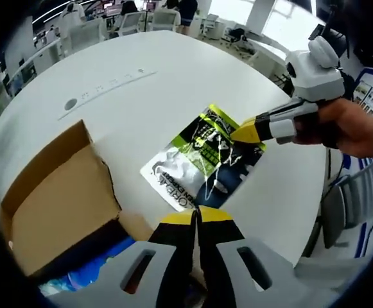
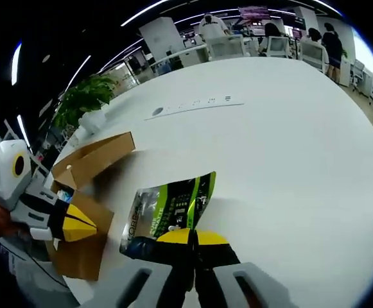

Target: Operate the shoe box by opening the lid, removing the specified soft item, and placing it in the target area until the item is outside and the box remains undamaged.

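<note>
On the white tabletop [image 1: 173, 83], out past the open side of the cardboard shoe box [image 1: 58, 205], lies the soft item: a flat green, black and silver pouch [image 1: 202, 160], fully outside the box and flat on the surface. In the left gripper view your left gripper [image 1: 198, 221] has its yellow-tipped jaws pressed together with nothing between them, hovering just above the box's near corner, close to the pouch's lower end. The box stands open (its brown flap tilts up and away from you), and something blue [image 1: 90, 279] shows inside its bottom. Your right gripper [image 1: 247, 131] comes in from the right, held in your hand [image 1: 359, 128], its yellow tip touching the pouch's upper edge.

In the right gripper view your right gripper [image 2: 192, 239] is closed on the near edge of the pouch [image 2: 170, 212], pinching it between the yellow tips. The left gripper [image 2: 77, 224] sits over the shoe box [image 2: 93, 160] beside the pouch. A grey slotted strip [image 2: 196, 102] runs across the tabletop [image 2: 289, 147] farther out.
</note>
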`<state>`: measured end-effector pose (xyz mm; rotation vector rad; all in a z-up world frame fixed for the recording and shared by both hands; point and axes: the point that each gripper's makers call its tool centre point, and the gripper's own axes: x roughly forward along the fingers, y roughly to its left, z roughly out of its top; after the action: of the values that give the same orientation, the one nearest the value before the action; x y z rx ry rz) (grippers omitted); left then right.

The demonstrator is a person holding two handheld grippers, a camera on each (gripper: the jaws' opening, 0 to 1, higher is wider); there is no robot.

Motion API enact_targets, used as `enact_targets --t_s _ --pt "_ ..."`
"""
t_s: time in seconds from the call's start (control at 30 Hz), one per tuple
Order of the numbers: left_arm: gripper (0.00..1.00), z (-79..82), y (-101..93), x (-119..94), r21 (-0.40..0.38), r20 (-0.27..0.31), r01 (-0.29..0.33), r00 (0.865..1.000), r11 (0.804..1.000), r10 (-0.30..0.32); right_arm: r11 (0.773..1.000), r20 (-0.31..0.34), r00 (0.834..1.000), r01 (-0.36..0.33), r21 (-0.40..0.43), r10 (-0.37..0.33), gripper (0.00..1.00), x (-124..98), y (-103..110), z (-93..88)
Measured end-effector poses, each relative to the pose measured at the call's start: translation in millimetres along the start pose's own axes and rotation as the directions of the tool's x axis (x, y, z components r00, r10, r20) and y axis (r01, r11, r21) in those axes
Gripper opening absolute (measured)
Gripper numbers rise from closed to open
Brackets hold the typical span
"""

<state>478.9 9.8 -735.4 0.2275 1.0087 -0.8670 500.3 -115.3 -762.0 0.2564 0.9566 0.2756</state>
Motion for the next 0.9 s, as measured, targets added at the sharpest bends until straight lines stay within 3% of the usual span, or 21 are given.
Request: enact_targets --t_s 0.47,0.57,0.7,0.83,0.9 --pt "0.11 -7.8 -12.0 -34 -0.042 0.133 0.089 0.988 0.995 -0.083 0.996 0.030 0.999 0.010 0.088 -0.013 0.00 6 18 -0.5" --pt "0.18 -5.1 -19.3 -45 -0.060 0.202 0.169 0.967 0.984 -0.154 0.995 0.034 0.999 0.010 0.104 -0.014 0.00 10 19 2.1" --pt "0.23 -4.1 -15.5 -67 -0.076 0.298 0.210 0.938 0.975 -0.179 0.993 0.022 1.000 0.018 0.114 -0.021 0.00 17 20 2.1" --pt "0.25 -11.8 -0.4 -85 -0.125 0.349 0.204 0.925 0.971 -0.150 0.993 0.021 1.000 0.012 0.115 -0.015 0.00 22 22 4.7" --pt "0.27 -21.2 9.4 -93 -0.154 0.358 0.192 0.925 0.969 -0.126 0.993 0.017 1.000 0.006 0.121 -0.009 0.00 26 24 4.5"
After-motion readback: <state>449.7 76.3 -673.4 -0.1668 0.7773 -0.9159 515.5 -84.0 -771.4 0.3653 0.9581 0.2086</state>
